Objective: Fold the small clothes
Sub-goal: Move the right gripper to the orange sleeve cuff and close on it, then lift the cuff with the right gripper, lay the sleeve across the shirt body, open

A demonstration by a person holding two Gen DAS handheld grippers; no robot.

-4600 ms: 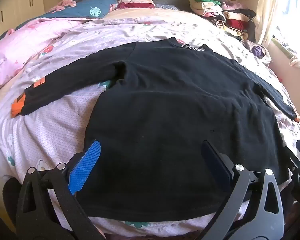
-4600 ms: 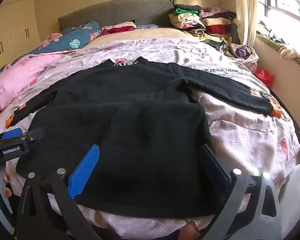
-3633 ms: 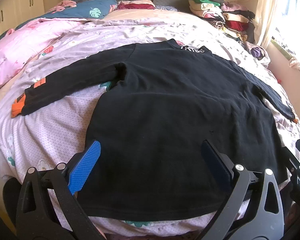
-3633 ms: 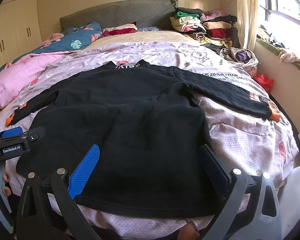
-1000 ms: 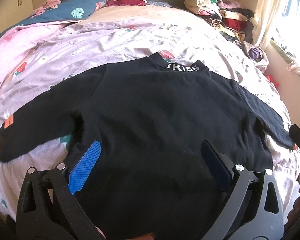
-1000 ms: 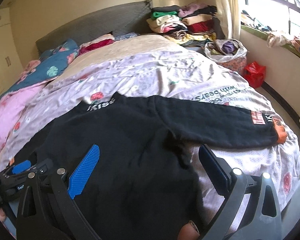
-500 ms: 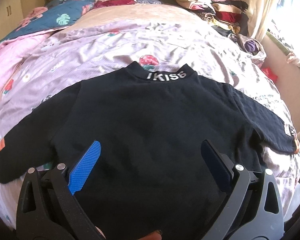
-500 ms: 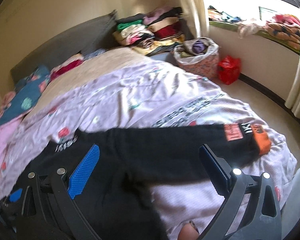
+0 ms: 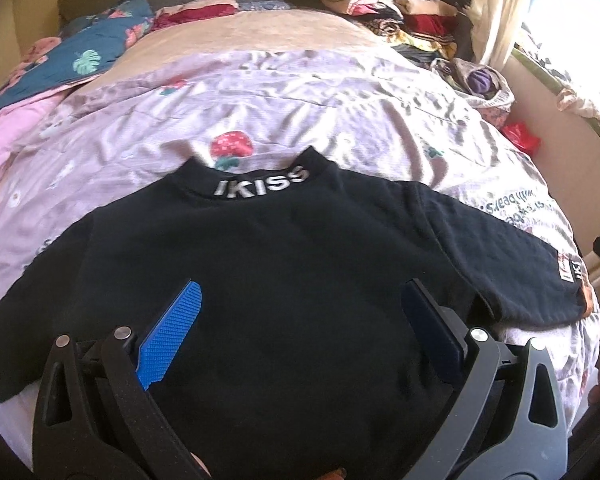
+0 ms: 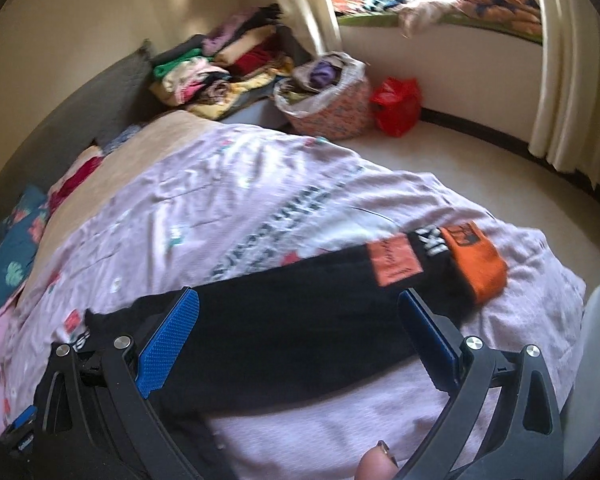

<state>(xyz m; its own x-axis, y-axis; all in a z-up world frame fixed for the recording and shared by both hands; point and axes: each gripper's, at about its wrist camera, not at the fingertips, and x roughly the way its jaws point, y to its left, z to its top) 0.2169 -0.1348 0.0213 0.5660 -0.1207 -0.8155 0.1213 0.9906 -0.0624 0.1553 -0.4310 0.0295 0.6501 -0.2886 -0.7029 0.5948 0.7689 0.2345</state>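
- Sweater (image 9: pixel 284 280) lies flat and spread out on the bed (image 9: pixel 340 100), black and soft, with white letters on its collar.
- Your right claw (image 10: pixel 300 344) is wide open and holds nothing. The right sleeve (image 10: pixel 300 320) lies just past its tips, running sideways across the view, with an orange cuff (image 10: pixel 476 260) at the far end.
- Your left claw (image 9: pixel 304 328) is wide open too, empty, above the middle of the sweater.
- Your right claw is nearer to that sleeve, so it looks like the one to pinch it and fold it in.
- The bed cover is thin, pale purple and wrinkly.
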